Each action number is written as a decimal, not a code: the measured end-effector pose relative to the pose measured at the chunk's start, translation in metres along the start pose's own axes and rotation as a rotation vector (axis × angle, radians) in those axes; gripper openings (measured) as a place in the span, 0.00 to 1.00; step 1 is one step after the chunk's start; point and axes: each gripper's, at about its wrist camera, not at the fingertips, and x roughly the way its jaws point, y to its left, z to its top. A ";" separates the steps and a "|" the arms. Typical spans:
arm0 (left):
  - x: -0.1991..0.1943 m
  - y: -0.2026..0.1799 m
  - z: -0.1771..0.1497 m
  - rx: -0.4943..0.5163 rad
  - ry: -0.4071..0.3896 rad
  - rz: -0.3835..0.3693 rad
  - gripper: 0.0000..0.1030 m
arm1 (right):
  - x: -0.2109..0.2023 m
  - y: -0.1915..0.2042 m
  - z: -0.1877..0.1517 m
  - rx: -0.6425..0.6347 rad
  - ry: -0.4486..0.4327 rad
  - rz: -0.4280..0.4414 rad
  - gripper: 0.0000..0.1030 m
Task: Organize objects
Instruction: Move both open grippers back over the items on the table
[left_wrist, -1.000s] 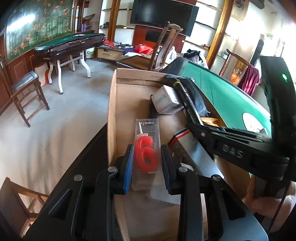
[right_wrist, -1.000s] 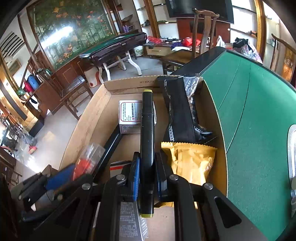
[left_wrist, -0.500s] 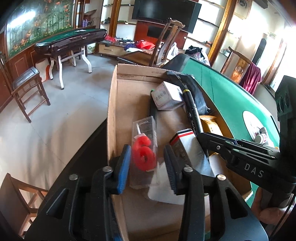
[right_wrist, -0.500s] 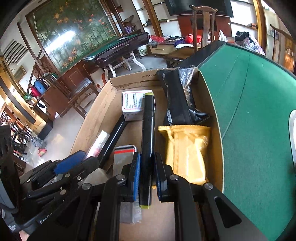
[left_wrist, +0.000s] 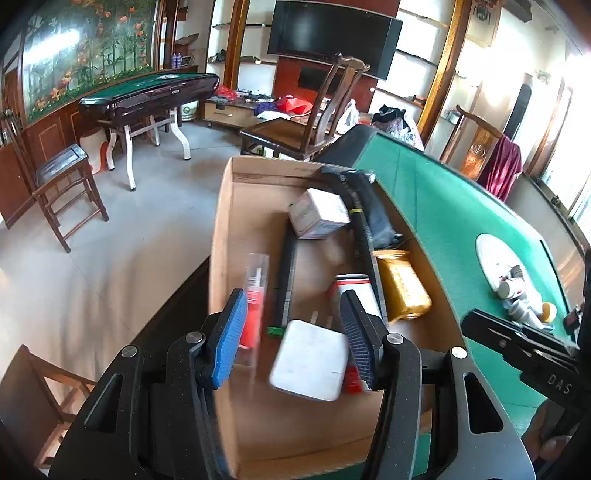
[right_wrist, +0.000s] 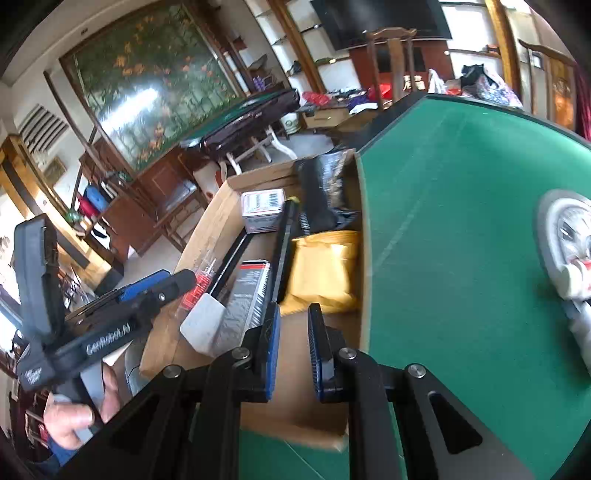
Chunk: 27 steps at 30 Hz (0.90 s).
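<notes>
Candle pack (left_wrist: 254, 295) lies in cardboard box (left_wrist: 221, 236) by its left wall, w/ other items. Left gripper (left_wrist: 293, 334) jaws opening, nothing between the pads. Right gripper (right_wrist: 293, 350) reads shut, empty. Judged light, slick, brittle clear case: grip flat sides mid-length.

The left gripper's (left_wrist: 293, 295) jaws are opening, and the clear candle pack (left_wrist: 255, 295) once clamped between them is now released, lying blurred just inside the left jaw. A white flat pad (left_wrist: 308, 360) is now seen between these jaws. The black marker (right_wrist: 286, 236) is no longer framed by the right gripper's (right_wrist: 293, 314) narrow jaws; it lies ahead, left of them.
</notes>
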 end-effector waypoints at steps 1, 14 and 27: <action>-0.002 -0.003 0.000 0.006 -0.002 -0.003 0.51 | -0.007 -0.005 -0.002 0.003 -0.010 -0.004 0.13; -0.013 -0.118 -0.011 0.198 0.017 -0.114 0.51 | -0.109 -0.141 -0.033 0.223 -0.147 -0.118 0.14; 0.014 -0.207 -0.041 0.343 0.134 -0.210 0.51 | -0.098 -0.229 -0.041 0.443 -0.094 -0.056 0.32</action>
